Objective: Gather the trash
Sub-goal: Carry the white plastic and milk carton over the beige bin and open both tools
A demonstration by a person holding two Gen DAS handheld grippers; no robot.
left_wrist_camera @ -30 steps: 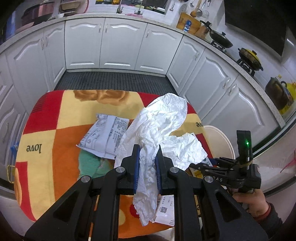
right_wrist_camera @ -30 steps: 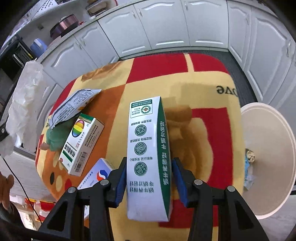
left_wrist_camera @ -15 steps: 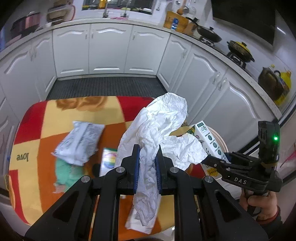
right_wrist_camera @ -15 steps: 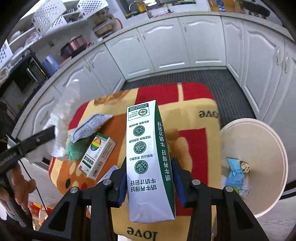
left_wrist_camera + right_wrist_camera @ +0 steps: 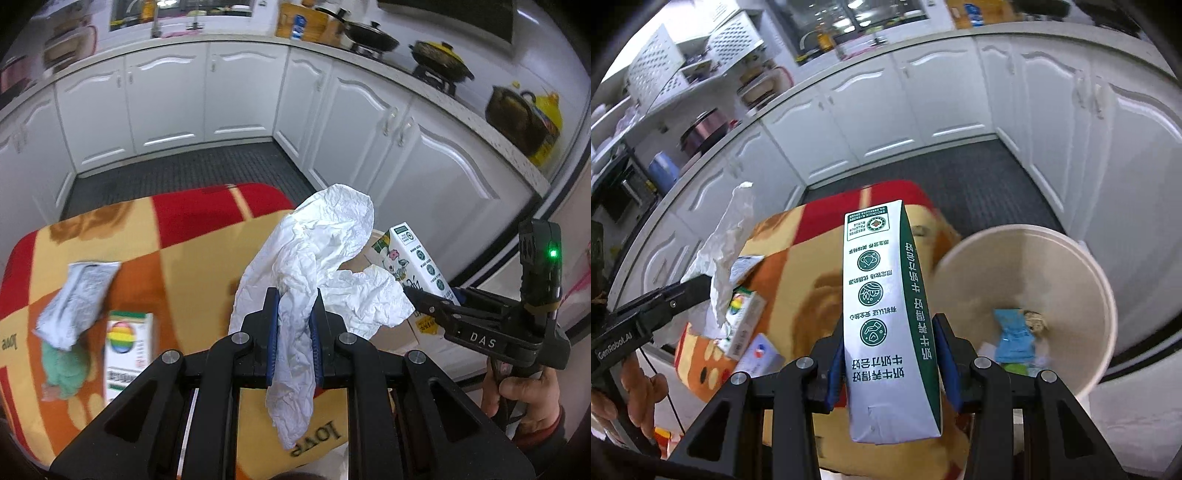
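— What's the left gripper (image 5: 293, 325) got?

— A crumpled white paper (image 5: 317, 254), held above the table (image 5: 192, 236). The jaws are pressed nearly together on its middle, with one end hanging below the blue pads and the rest billowing up in front.

— And the right gripper (image 5: 892, 354)?

— Its jaws sit partly spread, pinching a white-and-green milk carton (image 5: 886, 295) by its sides. The carton stands up along the fingers, just left of the round beige bin (image 5: 1067, 266), which already has a blue wrapper (image 5: 1014, 336) and other scraps inside.

— How are the hands set?

— Both grippers tip downward. The right hand (image 5: 524, 391) grips its handle low at the right edge of the left view.

— What remains on the table?

— A silver packet (image 5: 75, 299), a rainbow-printed box (image 5: 127, 347) and something green (image 5: 64, 373), on the patterned cloth.
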